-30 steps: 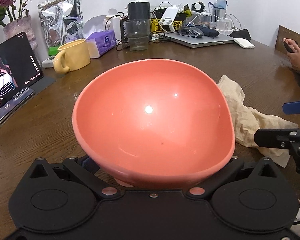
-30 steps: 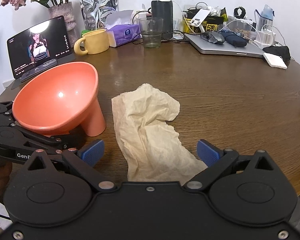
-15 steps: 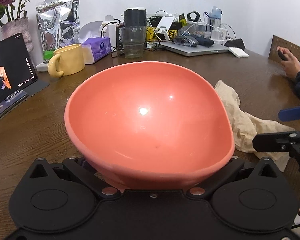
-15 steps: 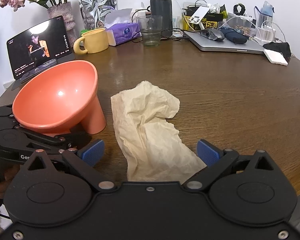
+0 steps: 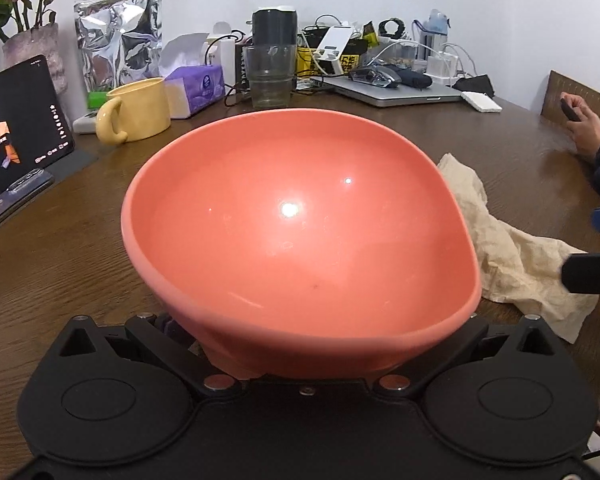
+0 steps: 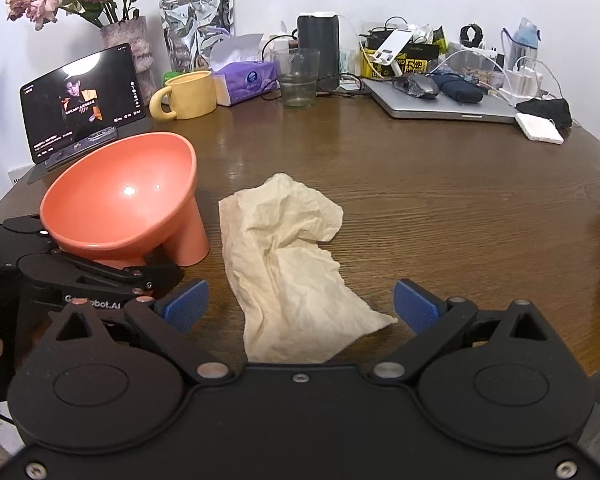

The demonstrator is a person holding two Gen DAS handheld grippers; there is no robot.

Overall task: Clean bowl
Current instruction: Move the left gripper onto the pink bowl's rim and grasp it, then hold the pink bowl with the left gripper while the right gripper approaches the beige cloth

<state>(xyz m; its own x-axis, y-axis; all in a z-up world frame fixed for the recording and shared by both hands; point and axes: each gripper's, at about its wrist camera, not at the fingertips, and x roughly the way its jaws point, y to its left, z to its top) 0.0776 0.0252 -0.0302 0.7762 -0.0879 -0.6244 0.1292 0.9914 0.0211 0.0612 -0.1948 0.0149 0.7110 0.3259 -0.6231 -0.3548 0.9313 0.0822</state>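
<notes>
A cluttered wooden table (image 6: 420, 184) is taking up the whole scene, with a tablet (image 6: 82, 100) playing a video, a yellow mug (image 6: 188, 94), a glass (image 6: 298, 78) and a laptop (image 6: 440, 104) crowding the far edge. The coral bowl (image 5: 300, 236) is sitting tilted on its slanted foot at the near left, opening angled toward the left gripper (image 6: 112, 276), which is reaching in around the foot. From the left wrist view the bowl is filling the frame and hiding the fingertips, so it looks like the jaws are closing on the base, but whether they're actually clamped is not something anyone can tell from here. The inside is looking glossy, with a few faint specks near the bottom.

The right gripper (image 6: 300, 308) is hovering wide open, blue pads (image 6: 186, 308) spread to either side of the crumpled beige cloth (image 6: 288, 264), which is lying flat on the table just beside the bowl. Nothing is pinched yet.

So this is looking like the prep step: bowl being steadied, cloth about to be picked up. Next move is probably calling for dropping the right jaws onto a raised fold, pinching firmly, then carrying the cloth into the bowl to wipe
</notes>
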